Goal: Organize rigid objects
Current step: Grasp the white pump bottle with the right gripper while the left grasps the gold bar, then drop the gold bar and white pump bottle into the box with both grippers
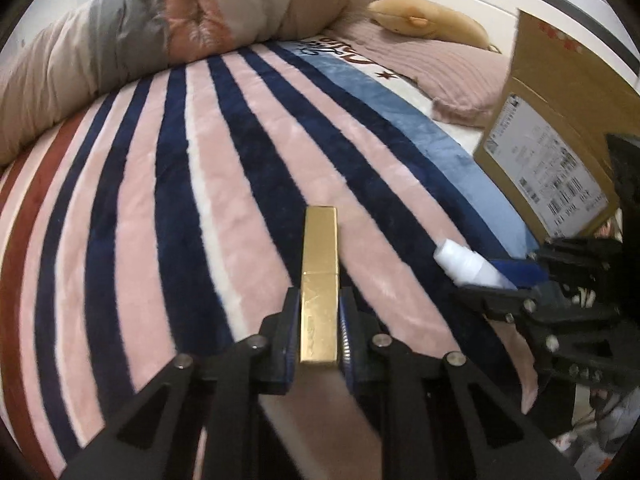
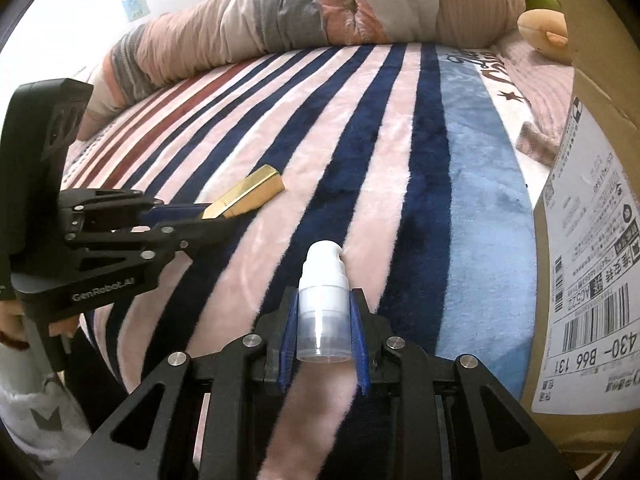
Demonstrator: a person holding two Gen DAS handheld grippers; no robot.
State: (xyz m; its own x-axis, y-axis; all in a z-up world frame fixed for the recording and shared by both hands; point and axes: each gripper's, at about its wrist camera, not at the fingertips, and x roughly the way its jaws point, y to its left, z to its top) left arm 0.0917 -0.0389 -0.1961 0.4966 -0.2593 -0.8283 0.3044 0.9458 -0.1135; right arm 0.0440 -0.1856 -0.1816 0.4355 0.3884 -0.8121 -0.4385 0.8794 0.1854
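Note:
My left gripper (image 1: pixel 319 300) is shut on a gold rectangular tube (image 1: pixel 320 276), held just above the striped blanket. The tube also shows in the right wrist view (image 2: pixel 250 196), sticking out of the left gripper (image 2: pixel 208 216). My right gripper (image 2: pixel 324 300) is shut on a small white pump bottle (image 2: pixel 324 300), nozzle pointing forward. In the left wrist view the bottle (image 1: pixel 468 266) pokes out of the right gripper (image 1: pixel 516 280) at the right.
A striped pink, navy and blue blanket (image 1: pixel 200 184) covers the bed. A cardboard box (image 2: pixel 588 216) with a shipping label stands on the right; it also shows in the left wrist view (image 1: pixel 556 128). A rolled duvet (image 1: pixel 160 24) and a plush toy (image 1: pixel 424 16) lie at the back.

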